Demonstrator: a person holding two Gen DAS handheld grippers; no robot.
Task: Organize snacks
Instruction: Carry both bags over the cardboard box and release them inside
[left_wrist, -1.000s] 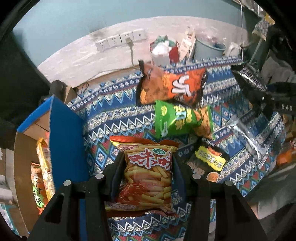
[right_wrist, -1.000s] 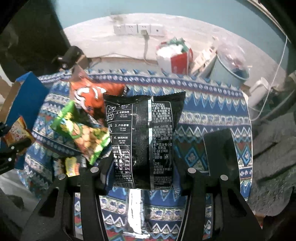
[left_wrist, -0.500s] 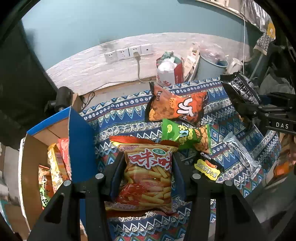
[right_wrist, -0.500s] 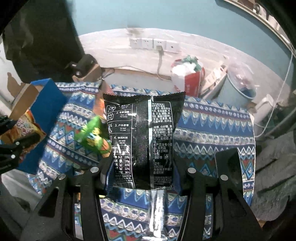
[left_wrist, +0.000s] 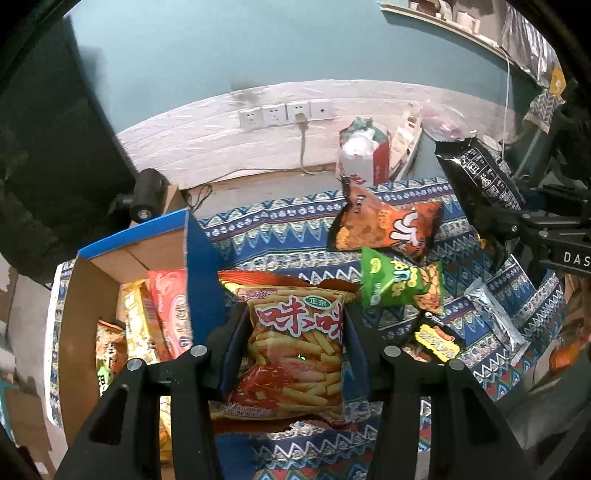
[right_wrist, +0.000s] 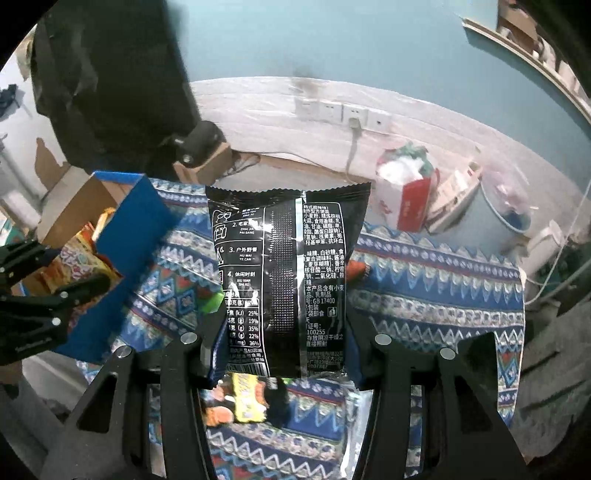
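My left gripper (left_wrist: 291, 332) is shut on an orange bag of fries-shaped snacks (left_wrist: 295, 350), held above the patterned table next to the open cardboard box (left_wrist: 110, 258). The box has a blue flap and holds several snack bags (left_wrist: 162, 314). My right gripper (right_wrist: 280, 343) is shut on a black snack packet (right_wrist: 284, 280), held upright above the table. That packet also shows in the left wrist view (left_wrist: 480, 177). An orange chip bag (left_wrist: 388, 225), a green peanut bag (left_wrist: 399, 284), a silver packet (left_wrist: 495, 317) and a small yellow packet (left_wrist: 436, 339) lie on the cloth.
The table has a blue patterned cloth (right_wrist: 424, 280). Behind it stand a red-and-white bag (right_wrist: 406, 192), a pale bin (right_wrist: 506, 214) and wall sockets (right_wrist: 343, 110) with a cord. A black camera sits on a small carton (right_wrist: 199, 147) at the back left.
Both grippers have risen away from the table with their bags still held. The view has widened and more of the box's inside shows. The loose snacks have not moved.
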